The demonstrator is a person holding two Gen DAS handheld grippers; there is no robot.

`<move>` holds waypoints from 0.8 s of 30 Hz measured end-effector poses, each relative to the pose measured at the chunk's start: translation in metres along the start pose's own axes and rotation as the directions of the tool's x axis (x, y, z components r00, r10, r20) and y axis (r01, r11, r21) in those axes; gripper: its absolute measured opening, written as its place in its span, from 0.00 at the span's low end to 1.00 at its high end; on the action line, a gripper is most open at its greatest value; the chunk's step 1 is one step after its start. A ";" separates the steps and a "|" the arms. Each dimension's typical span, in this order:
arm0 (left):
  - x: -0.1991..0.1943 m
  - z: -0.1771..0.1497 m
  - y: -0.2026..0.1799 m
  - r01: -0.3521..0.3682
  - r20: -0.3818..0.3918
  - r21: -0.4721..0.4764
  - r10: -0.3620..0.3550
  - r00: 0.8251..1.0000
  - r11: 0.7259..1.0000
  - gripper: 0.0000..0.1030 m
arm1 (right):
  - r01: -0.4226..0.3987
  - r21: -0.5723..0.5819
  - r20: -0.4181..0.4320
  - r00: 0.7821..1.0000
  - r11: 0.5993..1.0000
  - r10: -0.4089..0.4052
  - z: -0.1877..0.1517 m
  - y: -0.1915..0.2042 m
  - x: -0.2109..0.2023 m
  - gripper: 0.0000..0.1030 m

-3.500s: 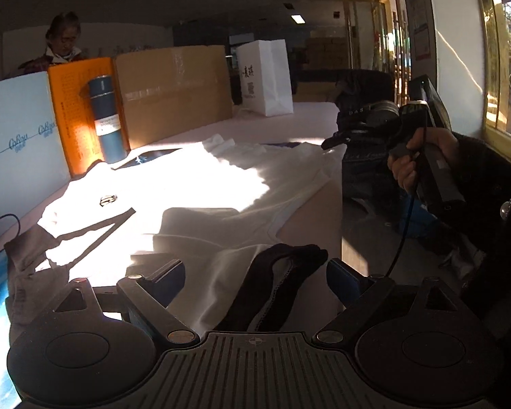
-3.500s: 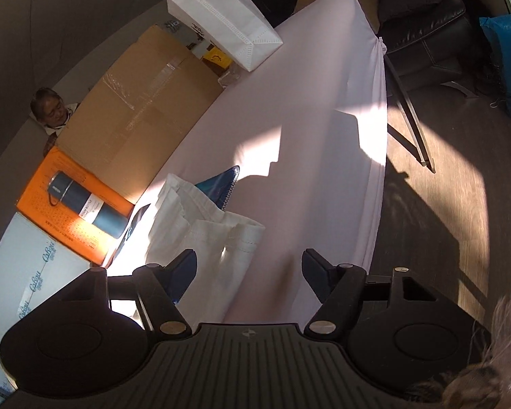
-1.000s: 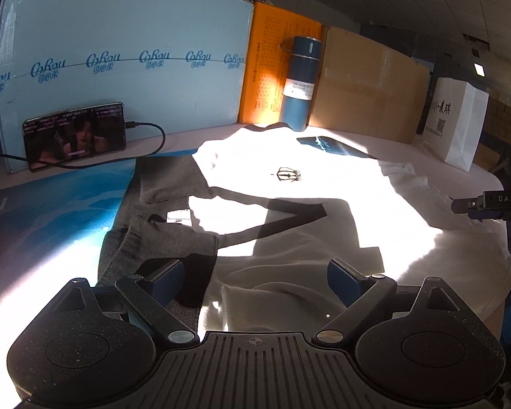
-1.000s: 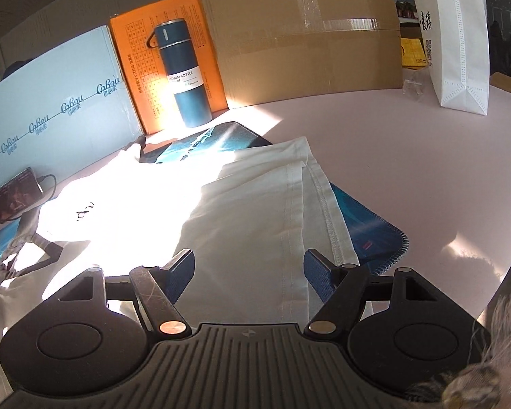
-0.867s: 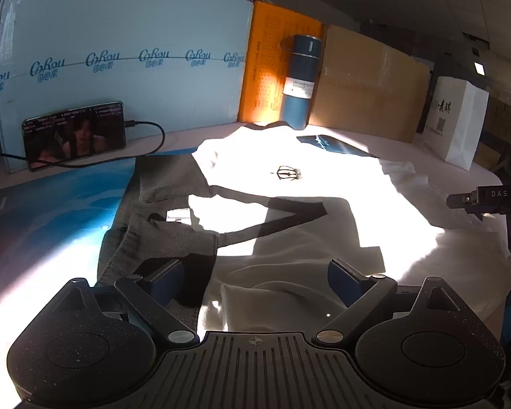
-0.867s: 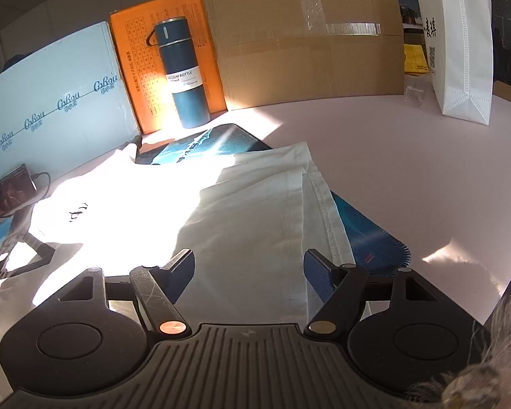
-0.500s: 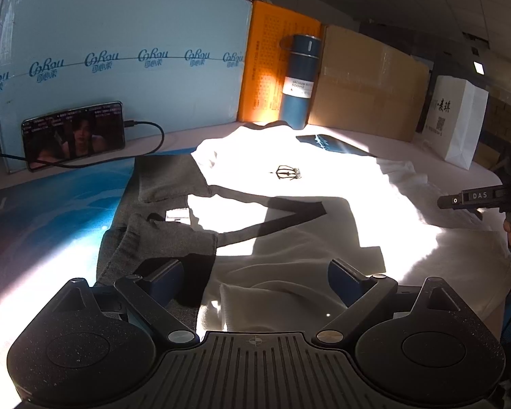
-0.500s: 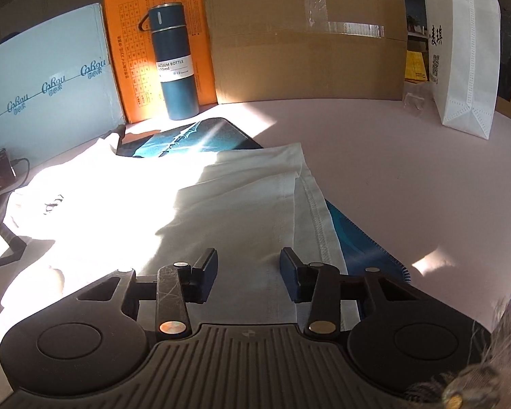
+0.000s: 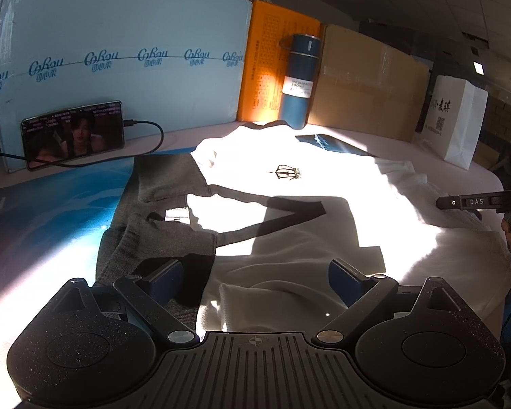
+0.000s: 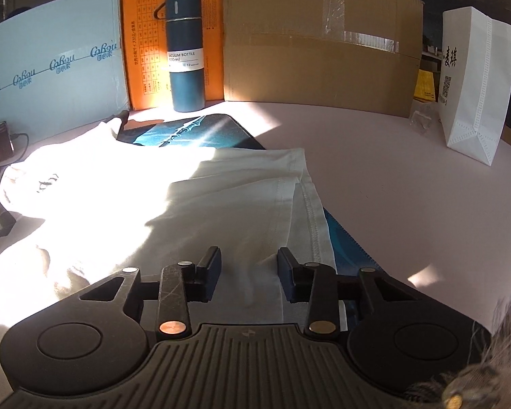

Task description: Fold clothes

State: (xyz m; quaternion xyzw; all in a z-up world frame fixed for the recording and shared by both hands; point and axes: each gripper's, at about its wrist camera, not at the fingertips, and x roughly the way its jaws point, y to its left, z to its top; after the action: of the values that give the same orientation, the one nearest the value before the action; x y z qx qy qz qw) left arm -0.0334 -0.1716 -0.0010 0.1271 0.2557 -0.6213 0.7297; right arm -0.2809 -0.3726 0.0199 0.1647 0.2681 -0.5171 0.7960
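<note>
Left wrist view: white shirt (image 9: 289, 204) spread across the bench (image 9: 453, 167), long axis running from the vacuum bottle (image 9: 298, 81) side toward the camera; grey garment (image 9: 160, 235) to its left. Left gripper (image 9: 253, 277) jaws spread wide over a rumpled near edge.

Right wrist view: right gripper (image 10: 247, 269) jaws partly narrowed, straddling the shirt's hem region, pinching nothing visibly. Hemmed edge (image 10: 310, 218) just right of the jaws, nearer this hand.
</note>
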 end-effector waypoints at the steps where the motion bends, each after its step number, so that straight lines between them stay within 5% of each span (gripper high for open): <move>1: 0.000 0.000 0.000 0.000 -0.001 -0.001 0.000 1.000 1.000 0.92 | 0.003 -0.039 0.009 1.000 0.999 -0.003 0.000 0.005 0.000 0.06; 3: 0.000 0.000 0.000 0.000 -0.002 -0.001 0.000 1.000 1.000 0.92 | 0.075 -0.128 0.035 0.997 0.989 -0.071 0.002 0.017 0.001 0.03; 7: 0.000 0.000 0.000 0.001 -0.001 -0.001 -0.001 1.000 1.000 0.92 | 0.115 -0.107 0.052 0.993 0.988 -0.110 0.014 0.010 0.008 0.02; 16: 0.000 0.000 0.000 0.001 -0.001 -0.002 -0.001 1.000 1.000 0.92 | -0.004 0.145 0.060 0.998 0.989 -0.005 0.018 -0.033 0.013 0.05; 19: -0.001 0.000 0.000 0.001 -0.001 -0.001 -0.001 1.000 1.000 0.92 | -0.048 0.165 0.054 0.998 0.985 0.040 0.021 -0.037 0.014 0.19; 21: -0.001 0.000 0.000 0.001 -0.001 -0.001 -0.001 1.000 1.000 0.92 | -0.078 0.179 0.050 0.996 0.981 0.070 0.024 -0.040 0.014 0.45; 24: -0.001 0.000 0.000 0.000 -0.002 0.000 0.000 1.000 1.000 0.92 | -0.121 0.199 0.046 0.992 0.972 0.114 0.027 -0.044 0.015 0.55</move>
State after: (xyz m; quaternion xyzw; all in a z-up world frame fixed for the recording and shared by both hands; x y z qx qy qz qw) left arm -0.0338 -0.1710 -0.0005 0.1275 0.2565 -0.6212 0.7294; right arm -0.3091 -0.4166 0.0334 0.2513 0.1906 -0.4961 0.8089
